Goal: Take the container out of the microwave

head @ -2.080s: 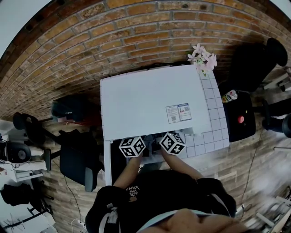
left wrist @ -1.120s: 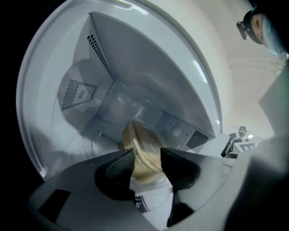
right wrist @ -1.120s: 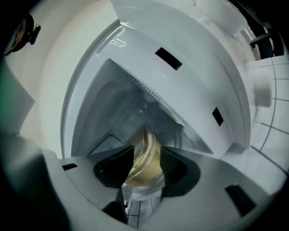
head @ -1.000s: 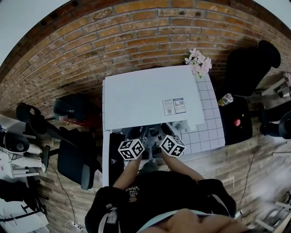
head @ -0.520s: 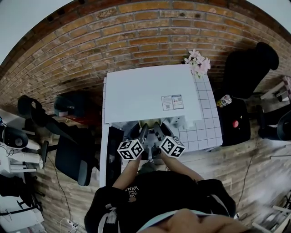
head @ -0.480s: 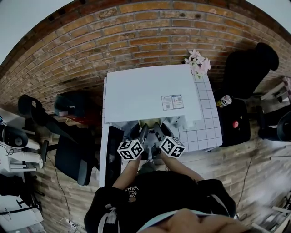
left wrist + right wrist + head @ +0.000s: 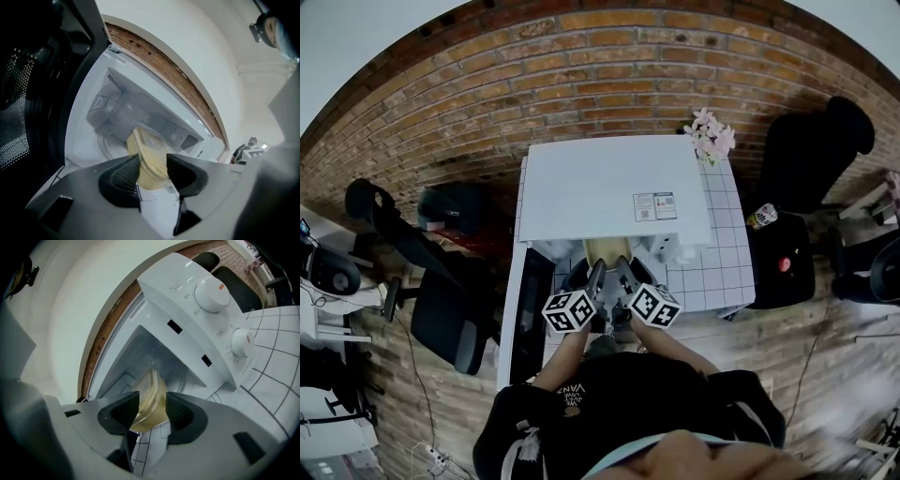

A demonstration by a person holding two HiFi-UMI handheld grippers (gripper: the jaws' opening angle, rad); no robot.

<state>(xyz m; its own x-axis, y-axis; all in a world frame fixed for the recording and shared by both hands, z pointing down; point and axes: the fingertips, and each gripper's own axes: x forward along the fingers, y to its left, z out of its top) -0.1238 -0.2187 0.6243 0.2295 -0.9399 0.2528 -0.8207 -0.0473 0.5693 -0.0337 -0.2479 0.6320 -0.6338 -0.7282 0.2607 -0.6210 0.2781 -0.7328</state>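
Note:
A clear lidded container [image 7: 602, 251] with pale yellow contents hangs at the mouth of the white microwave [image 7: 609, 192]. Both grippers grasp it from the near side, one at each end. My left gripper [image 7: 595, 272] is shut on its left end, and in the left gripper view the container [image 7: 149, 158] fills the gap between the pads, with the cavity [image 7: 112, 119] behind it. My right gripper [image 7: 622, 270] is shut on the right end; in the right gripper view the container [image 7: 150, 401] sits tilted between the pads. The container's underside is hidden.
The dark microwave door [image 7: 528, 314] stands open to the left. Two control knobs [image 7: 212, 296] are on the right panel. The microwave rests on a white tiled table [image 7: 727, 277]. Pink flowers [image 7: 711, 134], a bottle [image 7: 761, 217] and black chairs [image 7: 441, 314] surround it.
Both grippers have drawn back toward the person with the container between them. The container now shows in front of the microwave's top edge, and the open door is more in view.

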